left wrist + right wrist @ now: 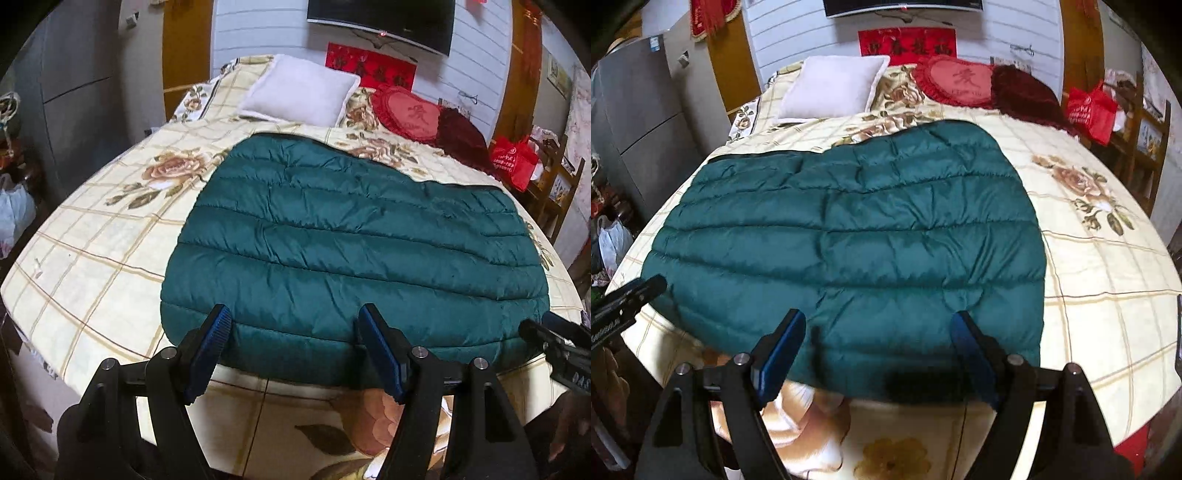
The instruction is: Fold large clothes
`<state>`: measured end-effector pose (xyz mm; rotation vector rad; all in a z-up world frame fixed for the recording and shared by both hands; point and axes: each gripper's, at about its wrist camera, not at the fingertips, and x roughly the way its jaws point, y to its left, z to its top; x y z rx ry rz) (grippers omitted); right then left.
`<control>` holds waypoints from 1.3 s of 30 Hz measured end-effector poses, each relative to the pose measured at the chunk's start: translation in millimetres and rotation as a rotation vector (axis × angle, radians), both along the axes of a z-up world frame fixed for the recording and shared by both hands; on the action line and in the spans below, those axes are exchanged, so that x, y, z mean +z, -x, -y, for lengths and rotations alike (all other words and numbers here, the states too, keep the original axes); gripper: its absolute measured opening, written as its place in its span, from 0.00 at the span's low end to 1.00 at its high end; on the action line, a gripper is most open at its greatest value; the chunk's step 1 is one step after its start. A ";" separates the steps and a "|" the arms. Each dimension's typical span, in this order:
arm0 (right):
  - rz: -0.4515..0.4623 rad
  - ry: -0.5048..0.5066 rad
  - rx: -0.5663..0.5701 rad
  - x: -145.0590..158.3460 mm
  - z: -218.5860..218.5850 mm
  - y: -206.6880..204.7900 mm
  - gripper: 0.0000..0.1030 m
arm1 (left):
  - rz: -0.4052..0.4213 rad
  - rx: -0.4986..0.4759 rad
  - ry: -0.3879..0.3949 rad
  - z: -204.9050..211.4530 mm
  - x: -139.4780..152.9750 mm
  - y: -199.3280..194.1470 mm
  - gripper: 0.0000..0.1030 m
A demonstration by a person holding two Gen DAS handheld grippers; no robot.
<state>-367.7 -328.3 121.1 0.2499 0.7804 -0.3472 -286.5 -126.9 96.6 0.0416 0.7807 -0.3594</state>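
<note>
On bed (92,236), green jacket (351,240) flat, long axis toward pillow (299,92).

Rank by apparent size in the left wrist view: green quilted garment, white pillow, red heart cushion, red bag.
1. green quilted garment, nearest the camera
2. white pillow
3. red heart cushion
4. red bag

Cushion and bag look close; fisheye edge makes it unsure.

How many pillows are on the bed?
3: a white pillow at the far left, a red heart-shaped pillow beside it, and a dark red fringed one farthest right.
</note>
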 end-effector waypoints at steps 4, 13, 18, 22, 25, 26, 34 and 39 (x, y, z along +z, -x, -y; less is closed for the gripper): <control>0.021 -0.003 0.020 4.2 -19.9 12.4 0.88 | 0.042 0.002 -0.002 -0.4 6.9 10.9 0.79; 0.061 0.004 0.058 11.2 -47.4 23.4 0.92 | 0.065 -0.007 0.018 -2.3 15.3 31.0 0.79; 0.064 0.008 0.073 11.5 -55.4 25.6 0.92 | 0.107 -0.002 -0.010 -0.6 22.3 41.6 0.79; 0.064 0.013 0.076 11.5 -58.3 26.6 0.92 | 0.129 -0.001 -0.016 0.0 26.8 46.3 0.79; 0.071 0.028 0.073 12.8 -59.7 27.7 0.92 | 0.155 0.000 -0.037 1.6 28.9 50.9 0.79; 0.073 0.030 0.071 13.0 -59.9 28.0 0.92 | 0.164 0.002 -0.042 2.0 29.4 52.5 0.79; 0.068 0.021 0.068 11.2 -58.7 28.6 0.92 | 0.162 -0.003 -0.045 2.7 27.2 53.9 0.79; 0.066 0.015 0.069 10.0 -58.7 28.6 0.92 | 0.148 -0.001 -0.050 3.2 23.7 52.6 0.79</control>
